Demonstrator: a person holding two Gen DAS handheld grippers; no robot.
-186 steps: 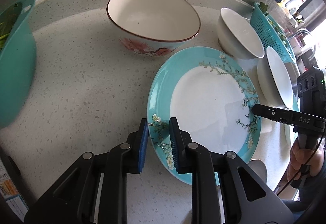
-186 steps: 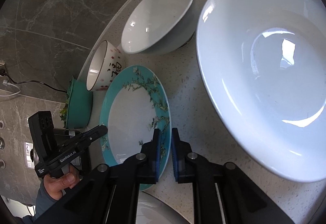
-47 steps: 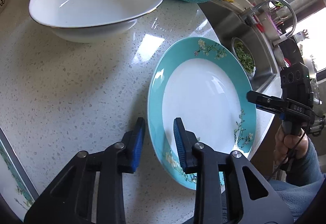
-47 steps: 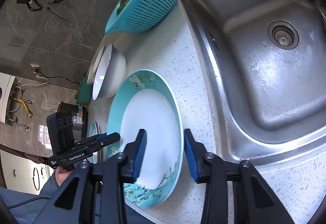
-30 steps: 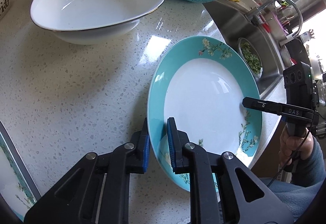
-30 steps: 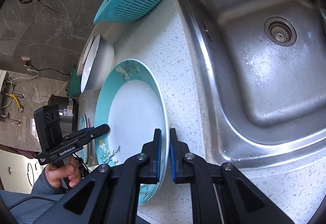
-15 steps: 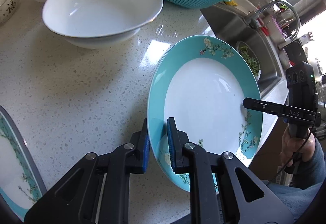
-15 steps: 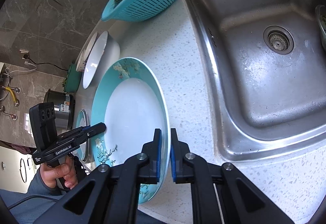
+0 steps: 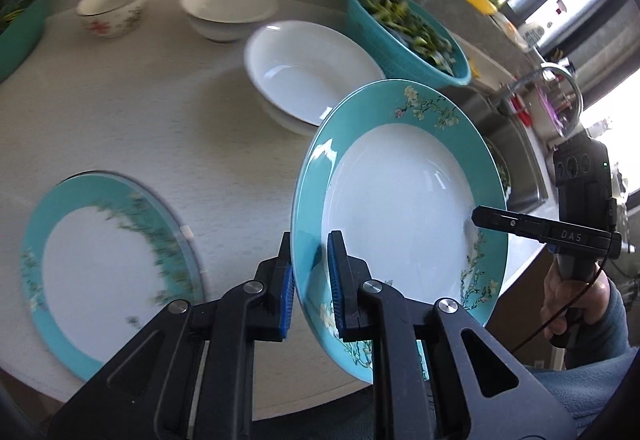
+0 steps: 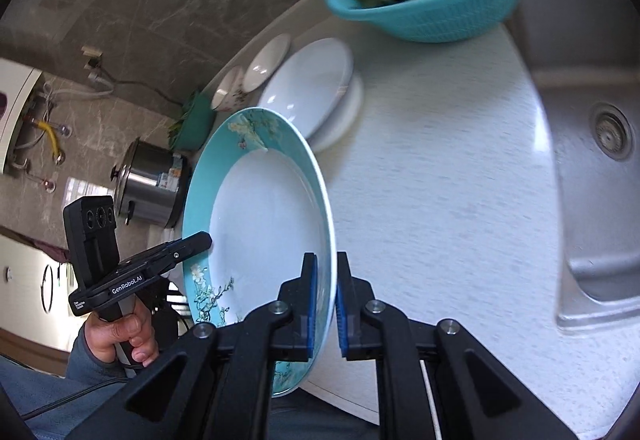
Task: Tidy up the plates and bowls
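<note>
A teal-rimmed floral plate (image 9: 404, 208) is lifted clear of the counter, tilted, held on opposite rims by both grippers. My left gripper (image 9: 311, 276) is shut on its near rim. My right gripper (image 10: 323, 304) is shut on the other rim; it also shows in the left wrist view (image 9: 486, 218). The plate shows in the right wrist view (image 10: 260, 224) too. A second matching plate (image 9: 108, 260) lies flat at the counter's front left. A wide white bowl (image 9: 308, 68), a small white bowl (image 9: 228, 10) and a floral bowl (image 9: 114, 10) stand further back.
A teal colander of greens (image 9: 404, 36) stands beside the steel sink (image 10: 592, 144). A teal bowl (image 9: 20, 24) sits far left. A steel cooker (image 10: 152, 184) stands beyond the counter's end. A tap (image 9: 560, 88) rises at the sink.
Both grippers have lifted the plate off the counter and carried it left, away from the sink. The second teal plate has come into fuller view at the left.
</note>
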